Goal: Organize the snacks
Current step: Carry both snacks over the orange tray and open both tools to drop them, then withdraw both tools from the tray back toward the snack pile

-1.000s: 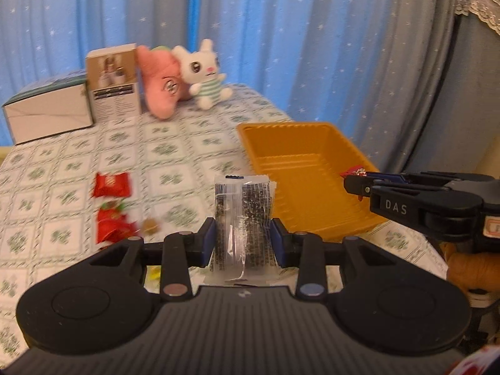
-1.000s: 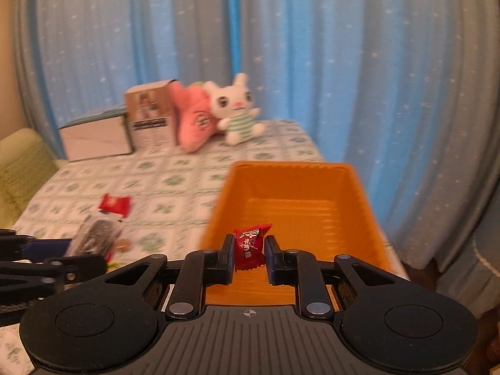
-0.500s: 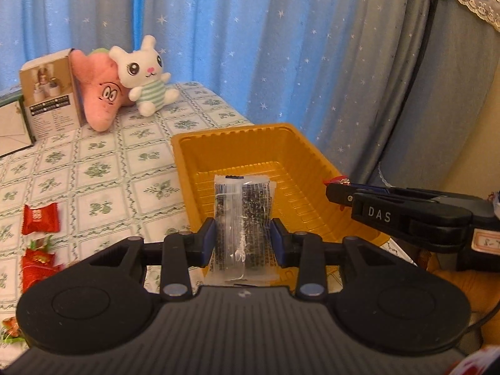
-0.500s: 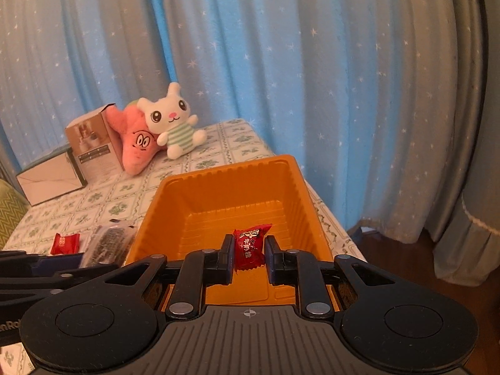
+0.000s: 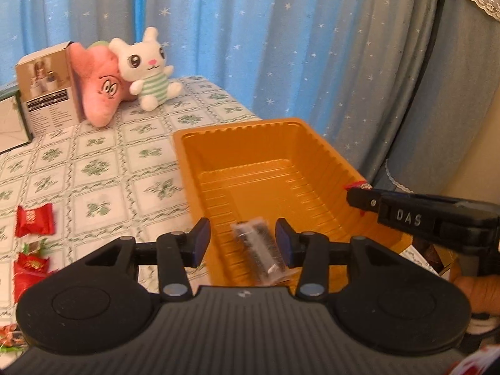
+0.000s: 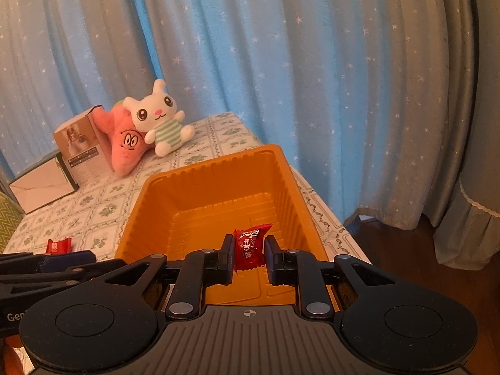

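Observation:
An orange tray (image 5: 325,151) stands on the table's right side; it also shows in the right wrist view (image 6: 218,167). My left gripper (image 5: 243,237) is open above the tray's near end. A clear packet of dark snack (image 5: 261,251) lies tilted inside the tray below the jaws, free of them. My right gripper (image 6: 249,253) hovers over the tray's near right edge. A red candy (image 6: 250,246) sits between its fingers, which have started to part; whether it is still gripped is unclear. In the left wrist view the right gripper (image 5: 359,195) shows at right.
Red candies (image 5: 32,220) lie on the green-patterned tablecloth (image 5: 103,168) left of the tray; one shows in the right wrist view (image 6: 57,245). A white bunny plush (image 5: 147,68), pink plush (image 5: 100,93) and boxes (image 5: 47,87) stand at the back. Blue curtains hang behind.
My left gripper opened and the dark snack packet dropped into the tray. Both grippers moved further over the tray. The right jaws have widened slightly around the red candy.

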Available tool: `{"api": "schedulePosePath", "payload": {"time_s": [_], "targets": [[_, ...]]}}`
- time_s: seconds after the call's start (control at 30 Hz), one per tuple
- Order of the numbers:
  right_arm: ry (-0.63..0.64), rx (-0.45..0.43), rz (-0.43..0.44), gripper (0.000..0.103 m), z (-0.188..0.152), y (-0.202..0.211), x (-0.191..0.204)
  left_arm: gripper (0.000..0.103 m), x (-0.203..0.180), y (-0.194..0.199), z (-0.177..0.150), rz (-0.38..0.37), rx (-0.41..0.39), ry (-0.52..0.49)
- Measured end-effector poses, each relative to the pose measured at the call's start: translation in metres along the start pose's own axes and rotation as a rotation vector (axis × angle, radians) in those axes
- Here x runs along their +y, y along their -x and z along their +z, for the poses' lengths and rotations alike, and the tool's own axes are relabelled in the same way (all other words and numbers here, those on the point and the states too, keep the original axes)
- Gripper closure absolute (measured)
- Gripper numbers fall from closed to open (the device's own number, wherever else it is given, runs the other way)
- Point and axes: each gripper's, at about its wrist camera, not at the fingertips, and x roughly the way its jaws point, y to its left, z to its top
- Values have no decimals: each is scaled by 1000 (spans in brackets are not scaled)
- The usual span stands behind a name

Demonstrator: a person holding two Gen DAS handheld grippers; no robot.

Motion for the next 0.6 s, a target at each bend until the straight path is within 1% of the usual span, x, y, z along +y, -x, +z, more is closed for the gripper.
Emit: {"api": "schedulePosePath", "payload": {"time_s": [0.2, 0.3, 0.4, 0.47, 0.6], "targets": [[23, -4, 23, 83, -1, 1, 8, 62, 11, 12, -7, 18, -9, 40], [-5, 0, 74, 82, -1, -1, 7, 62, 14, 17, -11, 24, -10, 51], [-49, -1, 82, 78, 0, -1, 3, 62, 16, 21, -16, 27, -10, 63], [-56, -26, 79, 69, 1, 3, 3, 62, 18, 25, -19, 28, -7, 70], [-61, -61, 67, 66, 3, 9, 5, 62, 23, 34, -26, 39, -8, 85]]}}
